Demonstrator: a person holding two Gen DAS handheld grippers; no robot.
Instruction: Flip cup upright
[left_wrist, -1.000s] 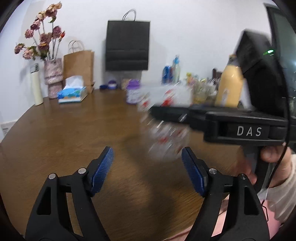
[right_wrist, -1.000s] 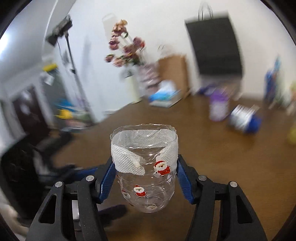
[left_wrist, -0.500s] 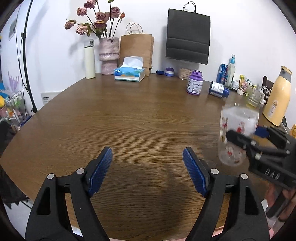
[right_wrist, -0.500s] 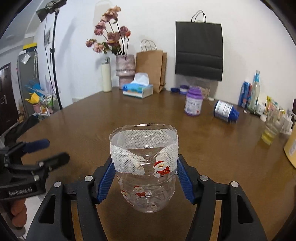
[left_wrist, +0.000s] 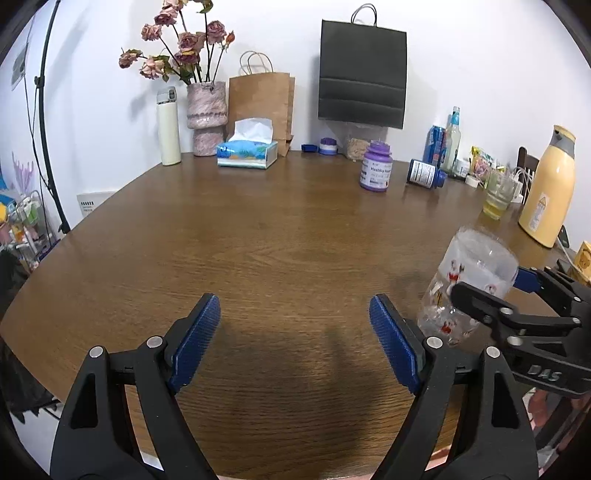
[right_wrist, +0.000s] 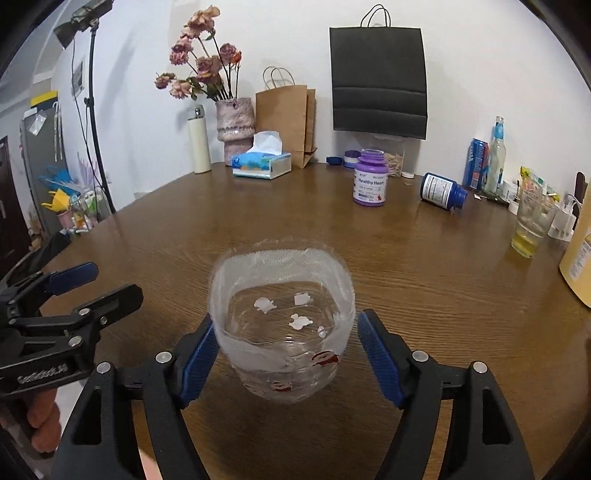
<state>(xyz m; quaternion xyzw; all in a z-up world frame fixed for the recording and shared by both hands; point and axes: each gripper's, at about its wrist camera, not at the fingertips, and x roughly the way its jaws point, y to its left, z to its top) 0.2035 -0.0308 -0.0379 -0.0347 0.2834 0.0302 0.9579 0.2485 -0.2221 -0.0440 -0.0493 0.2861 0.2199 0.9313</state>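
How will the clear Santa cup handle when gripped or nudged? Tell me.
The cup looks like thin cut bottle plastic: probably very light, denting under a squeeze. Empty, it may tip easily on the table. Its taped rim likely aids grip.

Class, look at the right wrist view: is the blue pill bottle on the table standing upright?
No. The blue pill bottle lies on its side on the table, its cap pointing right, beside the upright purple jar.
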